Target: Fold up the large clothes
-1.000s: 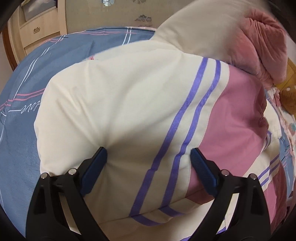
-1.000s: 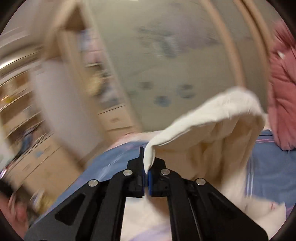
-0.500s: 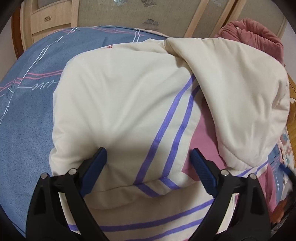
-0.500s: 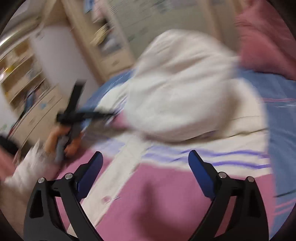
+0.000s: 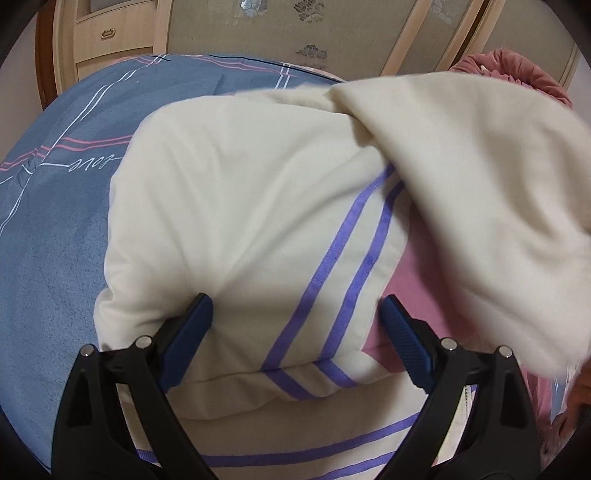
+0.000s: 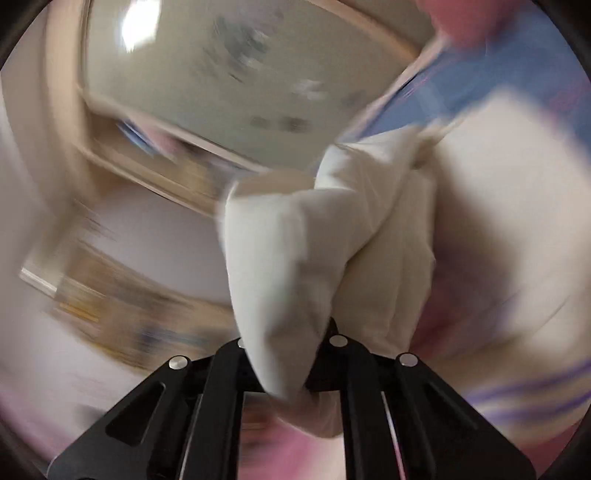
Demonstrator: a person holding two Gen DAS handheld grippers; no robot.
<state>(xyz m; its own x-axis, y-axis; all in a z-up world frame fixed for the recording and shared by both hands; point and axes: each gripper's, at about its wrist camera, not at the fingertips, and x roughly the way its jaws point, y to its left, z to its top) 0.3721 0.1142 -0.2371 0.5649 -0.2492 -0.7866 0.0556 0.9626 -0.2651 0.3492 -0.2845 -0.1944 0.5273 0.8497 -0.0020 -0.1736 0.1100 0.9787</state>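
Note:
A large padded cream jacket [image 5: 240, 206] with purple stripes and a pink panel lies on the blue bed cover [image 5: 48, 236]. My left gripper [image 5: 295, 325] is open, its blue pads [image 5: 188, 332] pressed down on the folded cream part, one each side of the stripes. A cream flap, the hood [image 5: 480, 184], hangs blurred over the jacket's right side. In the right wrist view my right gripper [image 6: 291, 354] is shut on a bunch of that cream hood [image 6: 288, 266], lifted; the view is heavily blurred.
A dusty pink padded garment [image 5: 517, 70] lies at the far right of the bed. Wooden drawers [image 5: 110, 33] and a patterned panel wall [image 5: 295, 33] stand behind the bed. The bed cover's bare blue part is to the left.
My right gripper, open half a second ago, has shut on the cream hood and lifted it, swinging fast. The left gripper stays pressed on the jacket, nearly unmoved.

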